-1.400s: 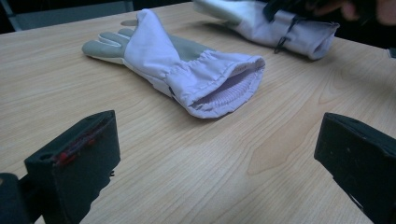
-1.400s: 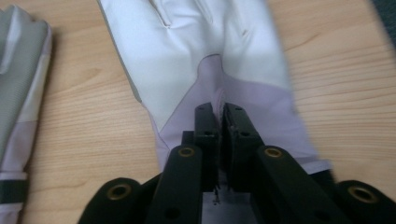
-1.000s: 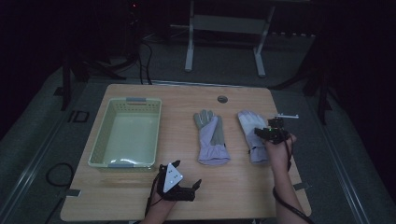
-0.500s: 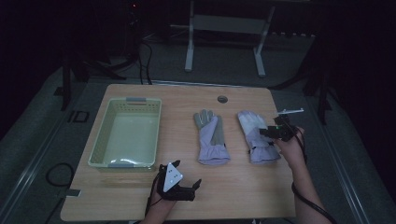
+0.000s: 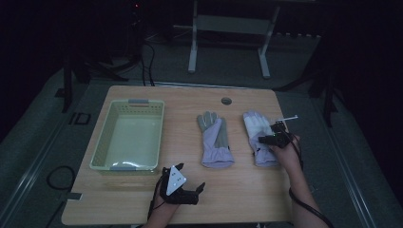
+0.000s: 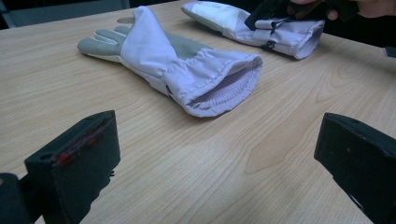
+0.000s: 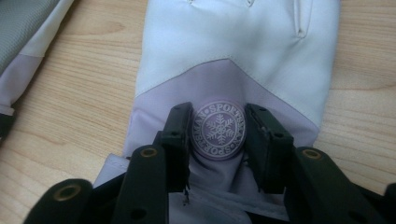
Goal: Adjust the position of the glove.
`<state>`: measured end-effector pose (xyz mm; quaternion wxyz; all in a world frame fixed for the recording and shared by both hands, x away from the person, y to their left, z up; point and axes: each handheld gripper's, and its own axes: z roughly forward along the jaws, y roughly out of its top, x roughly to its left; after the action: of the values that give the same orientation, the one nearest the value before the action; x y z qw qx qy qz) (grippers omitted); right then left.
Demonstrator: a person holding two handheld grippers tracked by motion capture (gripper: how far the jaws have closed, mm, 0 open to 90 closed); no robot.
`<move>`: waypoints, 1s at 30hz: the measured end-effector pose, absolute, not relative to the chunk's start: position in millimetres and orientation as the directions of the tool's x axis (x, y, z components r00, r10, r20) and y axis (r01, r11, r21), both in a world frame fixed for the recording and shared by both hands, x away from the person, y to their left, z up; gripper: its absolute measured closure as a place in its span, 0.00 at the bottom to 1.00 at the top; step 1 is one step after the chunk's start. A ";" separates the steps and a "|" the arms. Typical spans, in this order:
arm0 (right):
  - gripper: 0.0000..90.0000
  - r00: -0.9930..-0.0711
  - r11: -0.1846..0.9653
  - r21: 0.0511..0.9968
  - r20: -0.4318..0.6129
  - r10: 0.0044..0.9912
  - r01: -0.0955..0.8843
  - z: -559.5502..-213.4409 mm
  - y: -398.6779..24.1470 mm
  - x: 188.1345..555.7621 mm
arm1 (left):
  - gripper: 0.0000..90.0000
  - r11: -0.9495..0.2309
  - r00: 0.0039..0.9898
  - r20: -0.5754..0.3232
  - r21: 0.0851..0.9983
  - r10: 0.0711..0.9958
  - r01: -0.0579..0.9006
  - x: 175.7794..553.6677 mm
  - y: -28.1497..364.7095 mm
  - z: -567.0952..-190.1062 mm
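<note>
right claw (image 7: 218, 135) | closing, jaws astride badge | on right glove (image 7: 238, 60)

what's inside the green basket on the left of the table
Nothing that I can see: the basket looks empty, its pale floor bare in the high view. The near wall hides a thin strip of that floor.

The right glove (image 7: 233, 60) is white over pale lilac, with a round white snowflake badge (image 7: 218, 129). The left glove (image 6: 173, 60) pairs lilac with grey. The basket (image 5: 102, 147) is pale green; the desk (image 5: 247, 190) is light woodgrain.
</note>
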<state>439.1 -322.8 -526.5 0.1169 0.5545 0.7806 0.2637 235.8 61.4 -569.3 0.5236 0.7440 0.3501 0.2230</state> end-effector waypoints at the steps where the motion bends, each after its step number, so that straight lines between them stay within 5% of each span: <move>1: 0.72 -0.353 0.243 0.545 0.106 0.930 0.803 -526.7 -321.3 438.1 | 0.00 -0.205 0.655 -0.036 0.936 0.755 0.287 235.8 61.5 -569.3; 14: 0.87 -0.280 0.187 0.589 0.071 0.957 0.786 -524.3 -311.5 427.5 | 0.00 -0.203 0.653 -0.039 0.935 0.756 0.291 236.1 61.5 -569.3; 30: 0.89 -0.251 0.169 0.625 0.044 0.967 0.762 -447.2 -282.0 422.2 | 0.00 -0.199 0.652 -0.043 0.936 0.757 0.292 236.2 61.6 -569.4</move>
<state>422.2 -282.0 -447.2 0.1863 0.5831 0.7414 0.2749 236.2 61.6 -569.4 0.5250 0.7419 0.3535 0.2214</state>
